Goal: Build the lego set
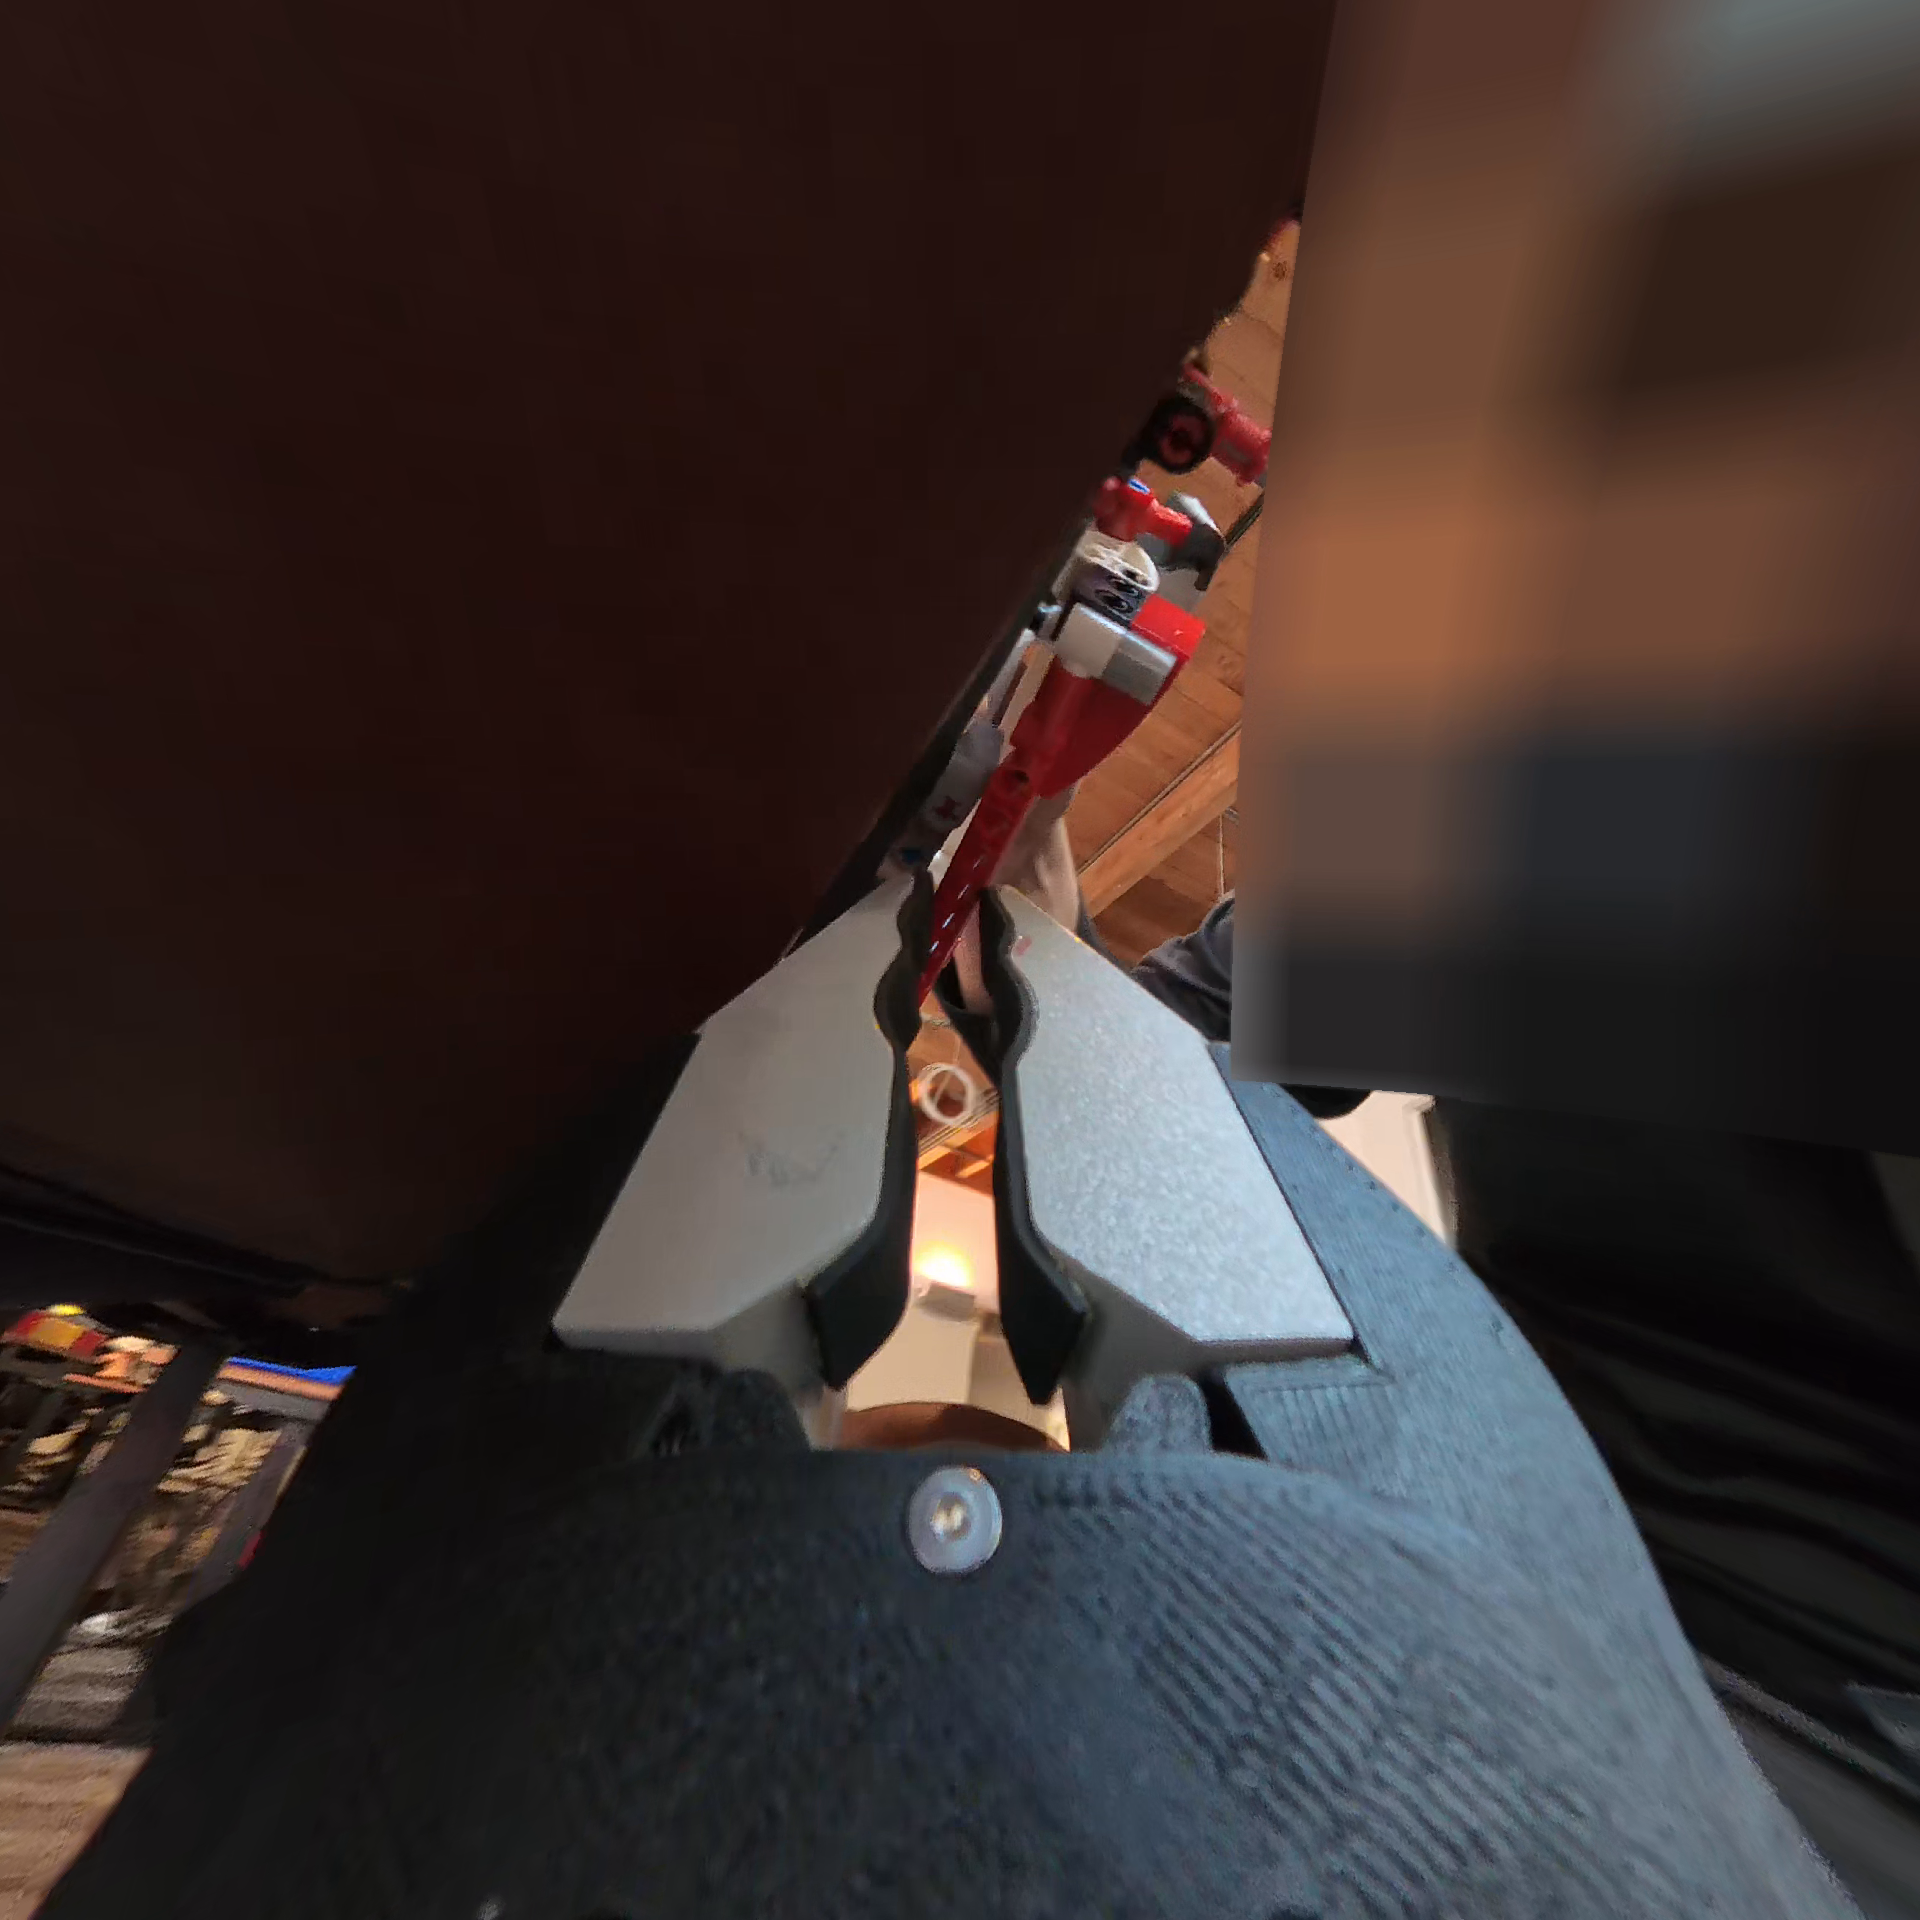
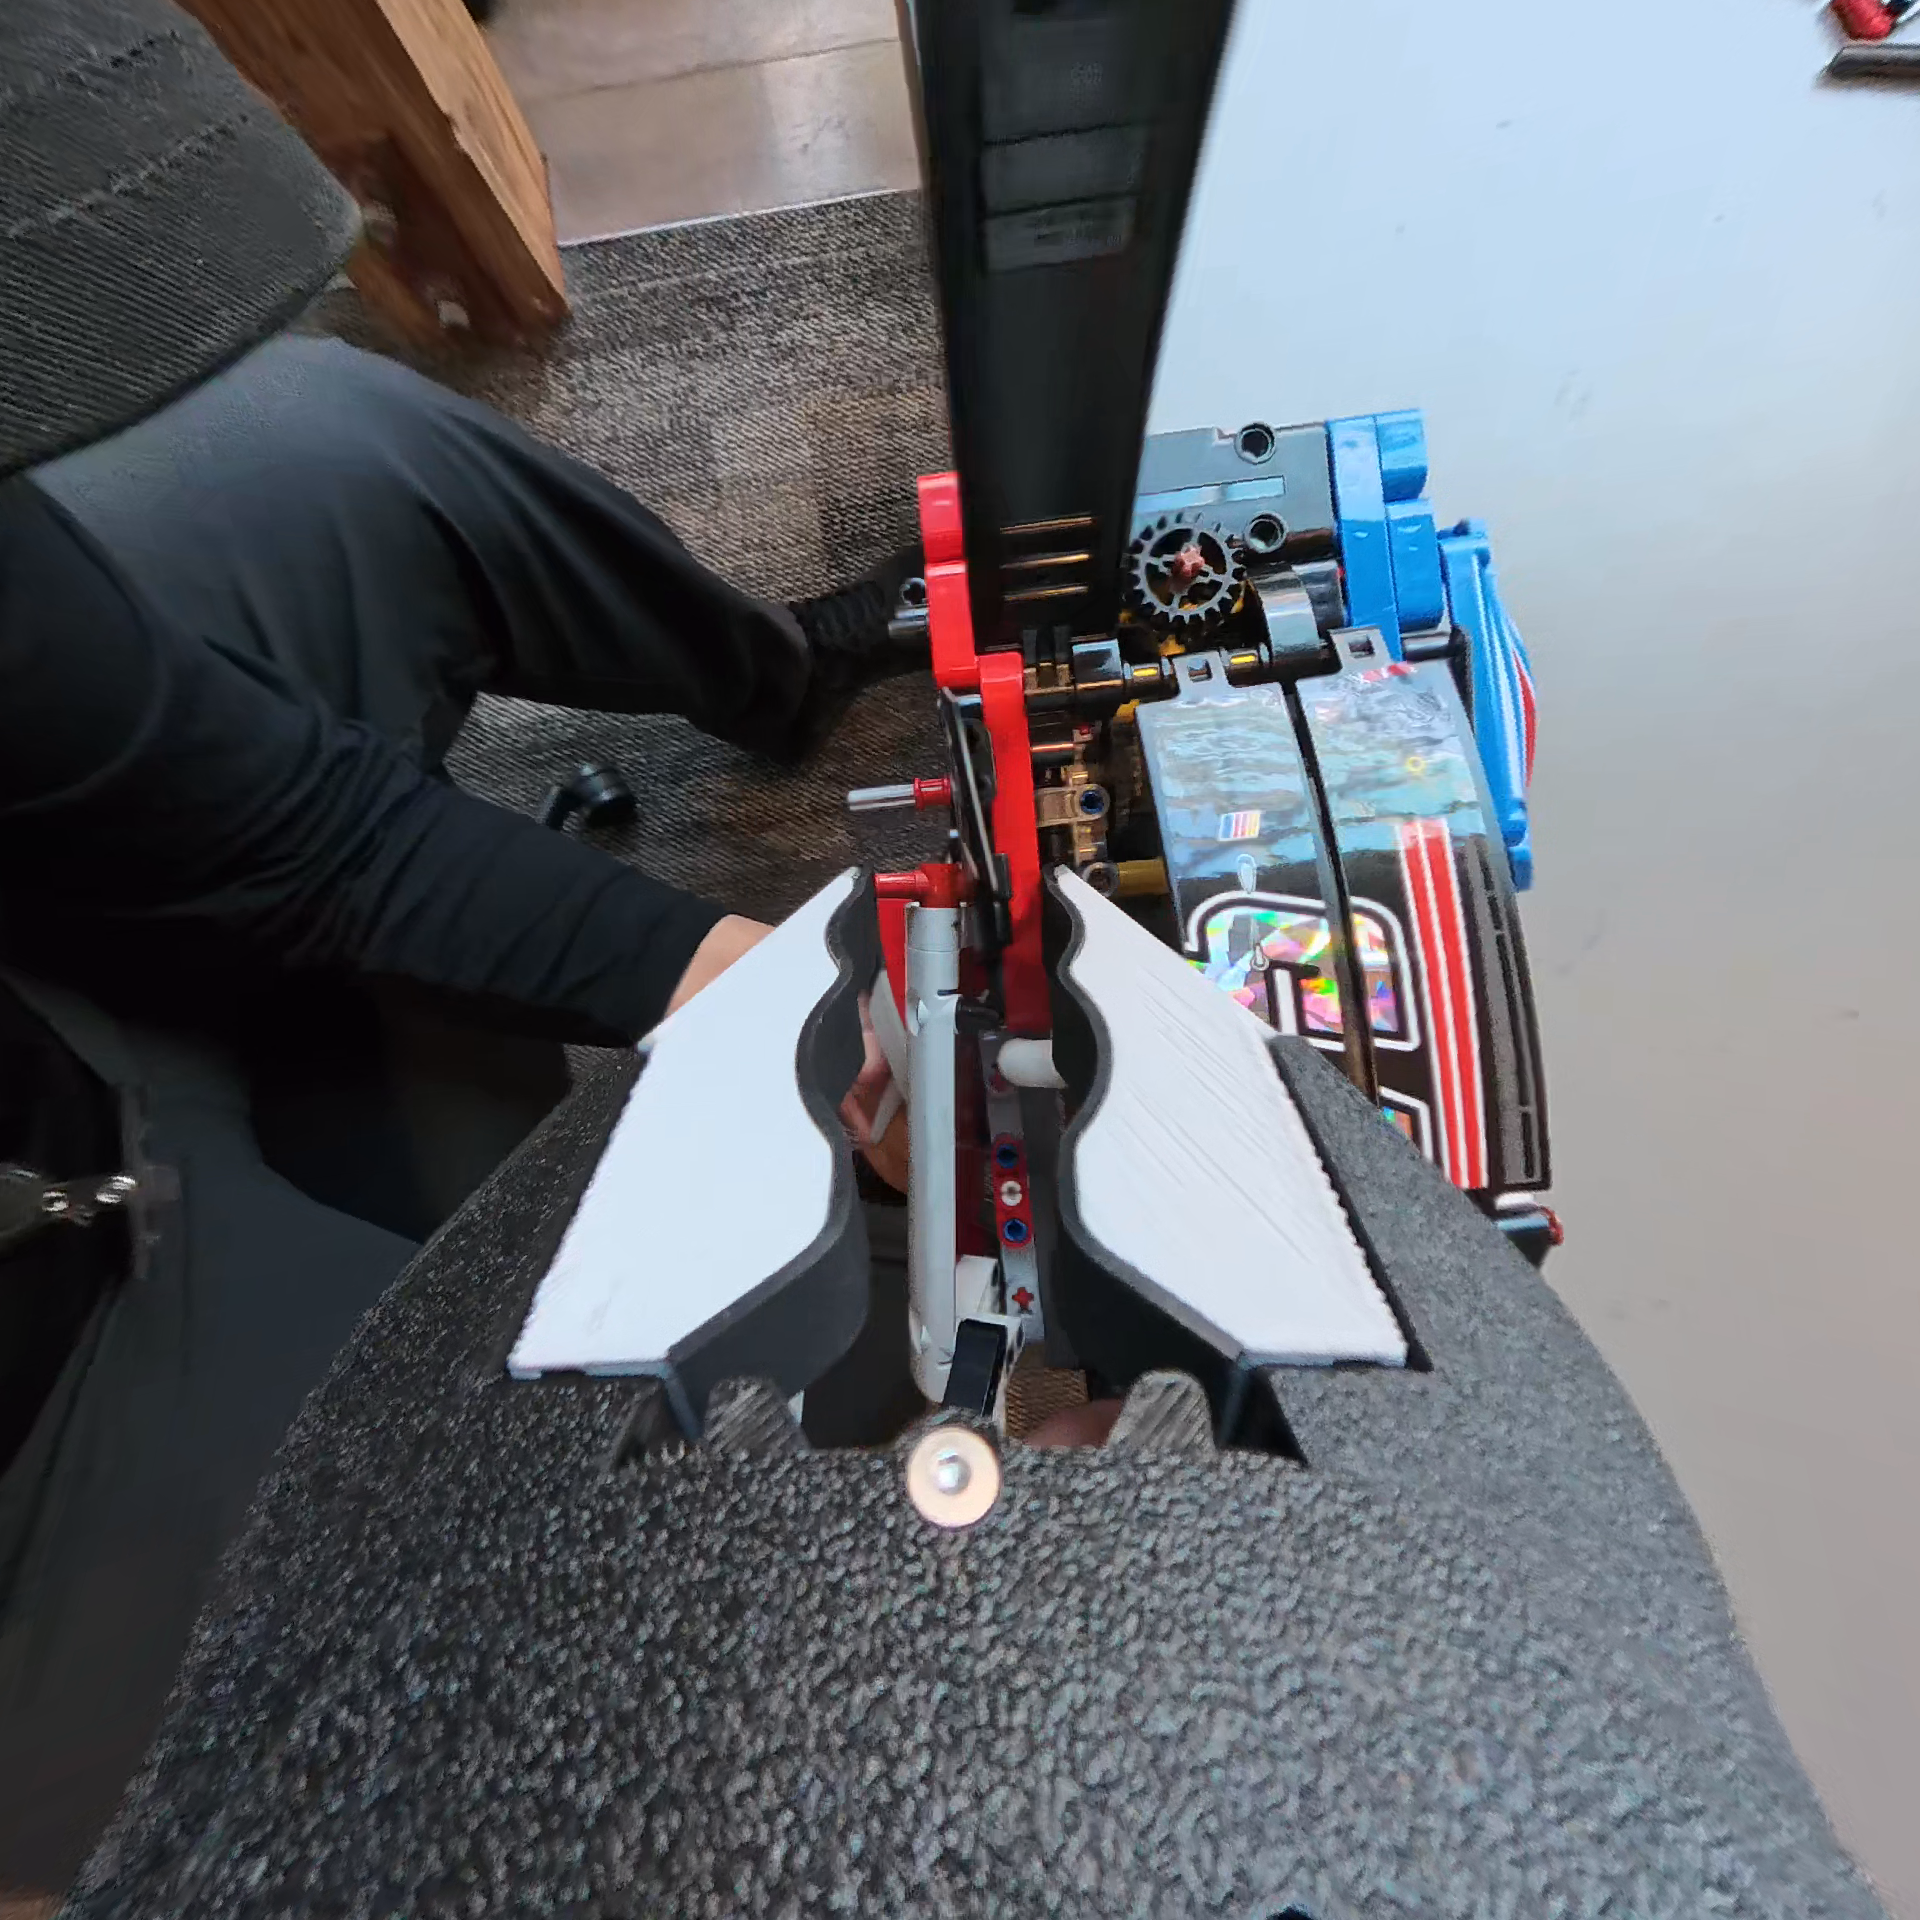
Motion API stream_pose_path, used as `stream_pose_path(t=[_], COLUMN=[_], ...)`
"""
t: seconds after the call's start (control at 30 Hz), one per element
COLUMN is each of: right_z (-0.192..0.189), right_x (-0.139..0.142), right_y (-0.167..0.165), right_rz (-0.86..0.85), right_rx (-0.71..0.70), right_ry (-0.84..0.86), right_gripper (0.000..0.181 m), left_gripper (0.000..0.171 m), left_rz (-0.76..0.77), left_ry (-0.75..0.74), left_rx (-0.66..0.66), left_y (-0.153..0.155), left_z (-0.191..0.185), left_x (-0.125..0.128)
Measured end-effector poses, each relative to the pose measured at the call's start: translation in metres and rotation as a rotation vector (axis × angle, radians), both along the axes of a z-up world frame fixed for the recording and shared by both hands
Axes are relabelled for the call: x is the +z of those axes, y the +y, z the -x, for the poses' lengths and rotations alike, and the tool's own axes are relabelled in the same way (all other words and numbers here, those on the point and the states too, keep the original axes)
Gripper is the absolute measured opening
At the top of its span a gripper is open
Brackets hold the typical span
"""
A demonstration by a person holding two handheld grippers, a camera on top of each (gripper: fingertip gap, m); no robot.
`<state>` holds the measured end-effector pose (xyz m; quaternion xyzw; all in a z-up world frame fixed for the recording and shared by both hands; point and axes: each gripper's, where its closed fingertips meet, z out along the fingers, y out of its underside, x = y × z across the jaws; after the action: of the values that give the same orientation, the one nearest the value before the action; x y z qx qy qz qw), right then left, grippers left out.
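Below table edge, left gripper (image 1: 951, 914) upturned

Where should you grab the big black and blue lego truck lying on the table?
Probably across the blue block at the far end of the lego truck, coming down from above. Its flat, parallel sides look easy for two fingers to pinch. The curved, shiny black panels look slippery, and the red arm on the table-edge side sits between the right gripper fingers.
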<state>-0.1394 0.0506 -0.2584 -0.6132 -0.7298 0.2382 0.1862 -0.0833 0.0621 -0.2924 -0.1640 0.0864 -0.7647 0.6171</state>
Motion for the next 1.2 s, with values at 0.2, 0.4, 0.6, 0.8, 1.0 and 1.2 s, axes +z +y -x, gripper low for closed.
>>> stream_pose_path(t=[0.2,0.4,0.6,0.8,1.0,1.2], right_z=[0.002,0.003,0.002,0.004,0.004,-0.001], right_x=[0.001,0.0,0.001,0.0,-0.001,0.001], right_y=[0.005,0.006,0.004,0.007,0.008,0.013], right_rz=[0.078,-0.003,0.005,0.023,0.056,-0.026], right_rx=[-0.06,-0.007,0.013,-0.018,-0.05,-0.075], right_ry=[0.014,0.037,0.059,0.062,0.029,0.042], right_gripper=[0.029,0.028,0.027,0.029,0.044,0.068], left_gripper=[0.007,0.008,0.009,0.008,0.009,0.007], left_rz=[0.041,0.049,0.065,0.087,0.087,0.1], left_ry=[-0.049,-0.008,-0.006,-0.011,-0.025,-0.028], left_rx=[-0.061,-0.047,-0.047,-0.041,-0.064,0.0], left_y=[0.004,0.005,0.006,0.007,0.005,0.005], left_z=[0.002,0.002,0.002,0.003,0.006,0.017], left_x=[0.0,-0.001,-0.001,0.0,0.002,-0.002])
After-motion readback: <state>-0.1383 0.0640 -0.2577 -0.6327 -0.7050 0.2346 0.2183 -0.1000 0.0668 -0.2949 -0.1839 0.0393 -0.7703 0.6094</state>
